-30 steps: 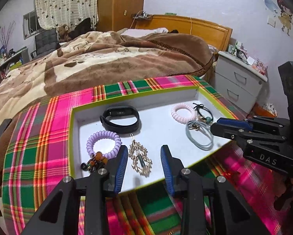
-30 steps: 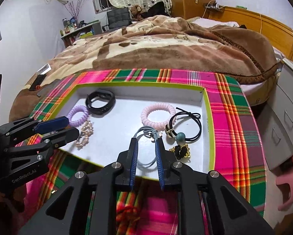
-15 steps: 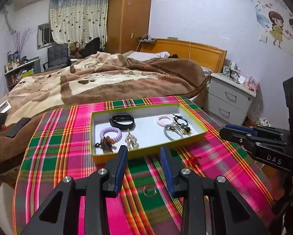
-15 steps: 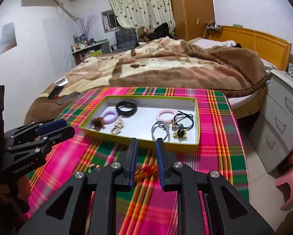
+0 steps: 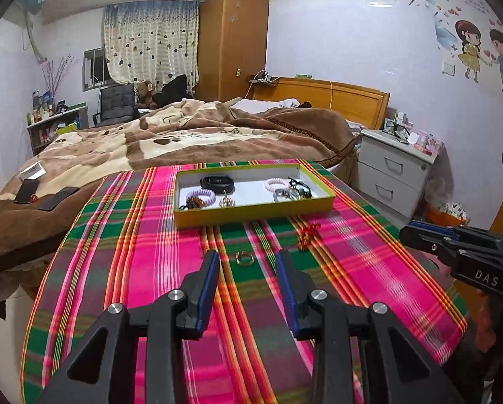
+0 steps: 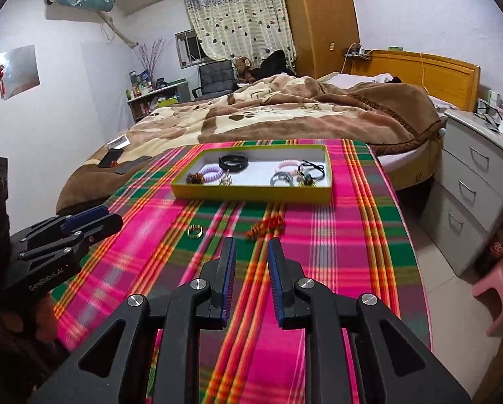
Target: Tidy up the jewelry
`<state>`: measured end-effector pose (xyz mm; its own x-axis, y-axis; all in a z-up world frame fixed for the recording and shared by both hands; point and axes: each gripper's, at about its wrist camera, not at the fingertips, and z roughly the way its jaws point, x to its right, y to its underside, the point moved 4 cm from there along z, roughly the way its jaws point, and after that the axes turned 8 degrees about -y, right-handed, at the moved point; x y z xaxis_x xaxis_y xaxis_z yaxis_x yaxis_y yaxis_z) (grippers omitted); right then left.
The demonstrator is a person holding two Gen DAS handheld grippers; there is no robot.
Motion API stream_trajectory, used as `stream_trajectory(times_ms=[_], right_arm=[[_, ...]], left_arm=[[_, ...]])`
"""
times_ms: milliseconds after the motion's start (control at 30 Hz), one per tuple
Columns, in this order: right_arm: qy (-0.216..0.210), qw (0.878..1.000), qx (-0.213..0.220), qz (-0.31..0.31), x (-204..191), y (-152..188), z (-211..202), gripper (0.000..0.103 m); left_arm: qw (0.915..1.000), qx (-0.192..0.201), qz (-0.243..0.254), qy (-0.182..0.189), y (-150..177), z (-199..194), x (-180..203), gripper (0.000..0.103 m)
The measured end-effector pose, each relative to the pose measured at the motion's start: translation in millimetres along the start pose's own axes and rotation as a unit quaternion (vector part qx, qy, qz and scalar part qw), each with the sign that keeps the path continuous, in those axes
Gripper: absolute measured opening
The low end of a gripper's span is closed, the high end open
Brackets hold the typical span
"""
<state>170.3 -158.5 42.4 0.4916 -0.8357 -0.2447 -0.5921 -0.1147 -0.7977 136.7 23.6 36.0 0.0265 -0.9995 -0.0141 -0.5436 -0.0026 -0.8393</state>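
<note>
A yellow-rimmed tray (image 5: pixel 251 212) (image 6: pixel 251 196) sits on the plaid cloth, holding a black band (image 5: pixel 216 182), a purple coil tie (image 5: pixel 201 197), a pink coil tie (image 5: pixel 273 184), a grey tie (image 6: pixel 279 179) and other pieces. A gold ring (image 5: pixel 244 258) (image 6: pixel 195 231) and a red-orange coil piece (image 5: pixel 308 232) (image 6: pixel 265 226) lie loose on the cloth before the tray. My left gripper (image 5: pixel 248 261) is open and empty, just short of the ring. My right gripper (image 6: pixel 250 247) is open and empty, just short of the coil piece.
The plaid-covered table (image 5: pixel 143 269) ends near a bed with a brown blanket (image 5: pixel 184 134) behind it. A white nightstand (image 5: pixel 393 171) stands at the right. A pink stool (image 6: pixel 497 286) is on the floor at the right.
Both grippers have pulled back from over the tray to the near part of the table. The grey tie stays in the tray. The right jaws have opened a little wider.
</note>
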Motion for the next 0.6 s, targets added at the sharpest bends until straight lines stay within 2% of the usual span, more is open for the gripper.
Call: stream_trajectory(times_ms=[267, 600], right_arm=[[0.005, 1.000, -0.003, -0.004, -6.5, 23.7, -12.9, 0.020], [0.003, 1.000, -0.004, -0.006, -8.2, 29.1, -14.3, 0.021]], left_arm=[[1.0000, 0.000, -0.001, -0.005, 18.7, -17.6, 1.7, 0.034], [0.9999, 0.000, -0.002, -0.010, 22.8, -19.9, -1.0, 0.034]])
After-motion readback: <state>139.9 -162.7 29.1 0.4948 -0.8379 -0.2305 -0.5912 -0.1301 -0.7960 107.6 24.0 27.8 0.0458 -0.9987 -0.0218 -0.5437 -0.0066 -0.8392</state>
